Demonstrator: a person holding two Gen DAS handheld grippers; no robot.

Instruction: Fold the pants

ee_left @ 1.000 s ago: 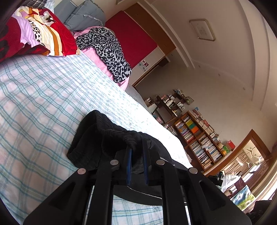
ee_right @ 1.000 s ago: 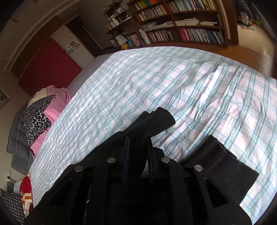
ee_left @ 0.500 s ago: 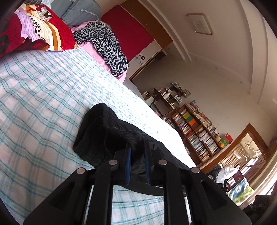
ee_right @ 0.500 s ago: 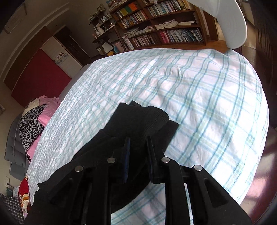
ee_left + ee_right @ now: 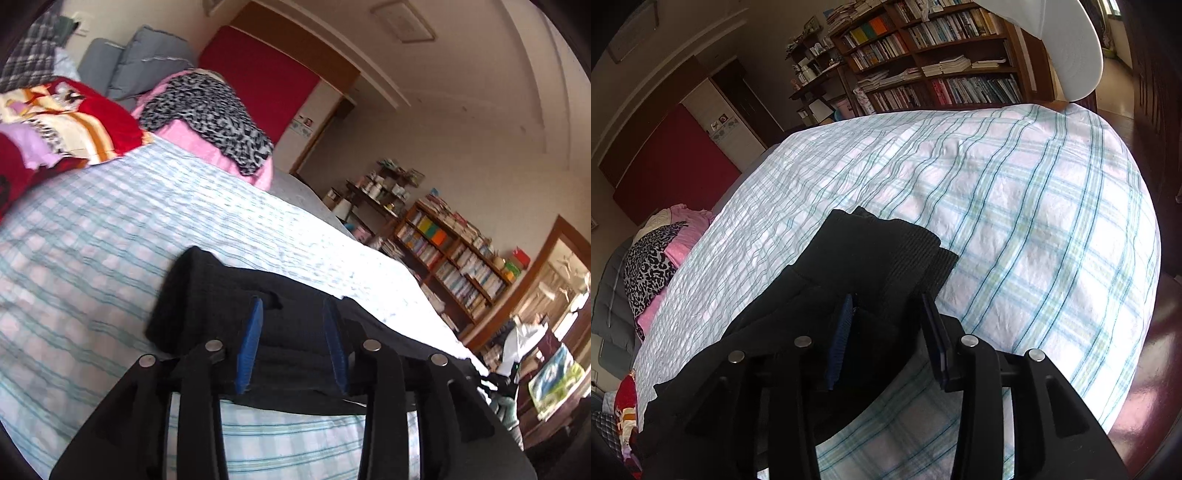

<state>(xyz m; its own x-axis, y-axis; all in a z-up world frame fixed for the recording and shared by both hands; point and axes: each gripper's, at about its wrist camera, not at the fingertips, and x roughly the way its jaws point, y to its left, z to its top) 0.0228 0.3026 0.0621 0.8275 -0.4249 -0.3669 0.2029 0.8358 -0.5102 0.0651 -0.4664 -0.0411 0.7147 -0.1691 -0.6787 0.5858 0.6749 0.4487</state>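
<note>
Black pants (image 5: 207,295) lie folded on a bed with a blue-and-white checked sheet (image 5: 85,236). In the left wrist view my left gripper (image 5: 291,306) is open, its blue pads either side of the black fabric, which lies loose between them. In the right wrist view the pants (image 5: 879,258) show their ribbed cuffs stacked near the bed's foot. My right gripper (image 5: 888,299) is open too, jaws apart over the cloth, not pinching it.
Pillows and blankets, red (image 5: 66,122) and leopard-print on pink (image 5: 214,118), are piled at the head of the bed. Bookshelves (image 5: 942,66) stand beyond the bed's far side. The bed's foot edge (image 5: 1137,295) drops to a dark floor. A white rounded object (image 5: 1056,40) intrudes at top right.
Both grippers were shut on the pants and have now opened, letting the fabric go. The cuffs were carried over and now rest stacked on the bed.
</note>
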